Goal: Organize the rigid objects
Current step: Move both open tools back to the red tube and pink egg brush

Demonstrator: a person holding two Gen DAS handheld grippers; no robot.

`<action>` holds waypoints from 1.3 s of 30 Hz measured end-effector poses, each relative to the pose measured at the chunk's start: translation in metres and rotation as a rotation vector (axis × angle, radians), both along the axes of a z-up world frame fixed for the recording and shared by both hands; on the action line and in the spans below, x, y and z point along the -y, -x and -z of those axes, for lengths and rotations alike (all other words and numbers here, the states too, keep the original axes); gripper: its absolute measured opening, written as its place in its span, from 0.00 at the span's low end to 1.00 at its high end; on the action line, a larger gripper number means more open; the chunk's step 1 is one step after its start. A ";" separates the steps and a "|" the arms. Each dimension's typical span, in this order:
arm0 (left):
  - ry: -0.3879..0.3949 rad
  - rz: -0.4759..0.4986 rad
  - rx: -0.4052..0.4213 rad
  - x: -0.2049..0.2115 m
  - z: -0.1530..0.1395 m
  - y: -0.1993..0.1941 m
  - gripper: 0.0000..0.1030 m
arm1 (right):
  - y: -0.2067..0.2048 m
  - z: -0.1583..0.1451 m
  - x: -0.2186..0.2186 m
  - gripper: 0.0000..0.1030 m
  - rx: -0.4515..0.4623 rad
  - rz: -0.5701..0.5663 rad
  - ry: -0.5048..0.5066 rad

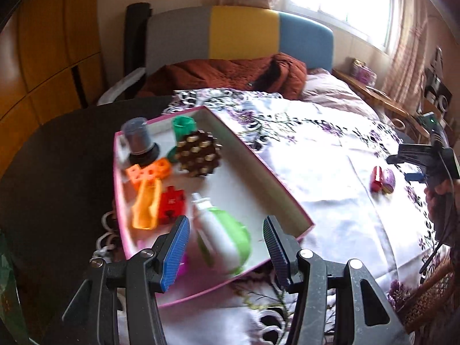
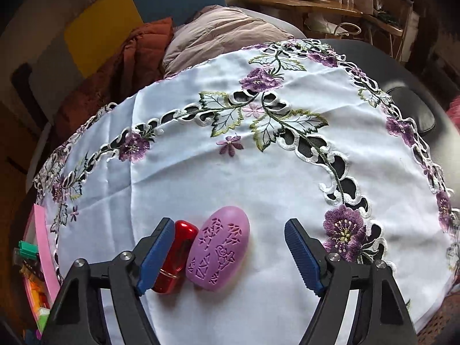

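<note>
The pink-rimmed box (image 1: 287,198) in the middle of the left wrist view serves as the collecting place: it already holds a grey cylinder (image 1: 138,138), a green spool (image 1: 184,126), a brown studded ball (image 1: 199,153), orange blocks (image 1: 149,172), an orange scoop (image 1: 146,207), a red block (image 1: 172,204) and, blurred at the lower centre, a white and green bottle (image 1: 221,235). The left gripper (image 1: 227,247) hovers low over the box's near edge, its jaws spread wide and empty, with the bottle lying between and beyond them, seemingly free

Two pieces are not yet boxed. In the lower centre of the right wrist view a red capsule-shaped case (image 2: 175,258) and a purple embossed oval (image 2: 218,247) lie side by side, touching, on the embroidered tablecloth (image 2: 258,172). The right gripper (image 2: 230,256) points down at them, jaws wide apart and gripping nothing; its left finger sits just beside the red case, so both pieces fall within the gap, probably to take the oval next
</note>
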State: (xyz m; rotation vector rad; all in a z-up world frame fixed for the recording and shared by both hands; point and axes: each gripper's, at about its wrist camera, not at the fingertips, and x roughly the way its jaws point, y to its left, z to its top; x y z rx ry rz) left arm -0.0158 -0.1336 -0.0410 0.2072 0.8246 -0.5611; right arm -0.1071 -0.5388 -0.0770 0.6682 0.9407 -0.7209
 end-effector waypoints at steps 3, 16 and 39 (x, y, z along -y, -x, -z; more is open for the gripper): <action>-0.001 0.031 -0.002 0.011 0.000 0.003 0.53 | 0.001 0.002 0.001 0.69 -0.028 0.005 0.005; 0.002 0.146 -0.033 0.058 0.001 0.007 0.53 | -0.020 0.023 -0.010 0.43 -0.147 -0.103 -0.024; 0.018 0.542 -0.217 0.241 0.029 0.020 0.52 | 0.022 0.022 0.036 0.65 -0.080 0.181 -0.096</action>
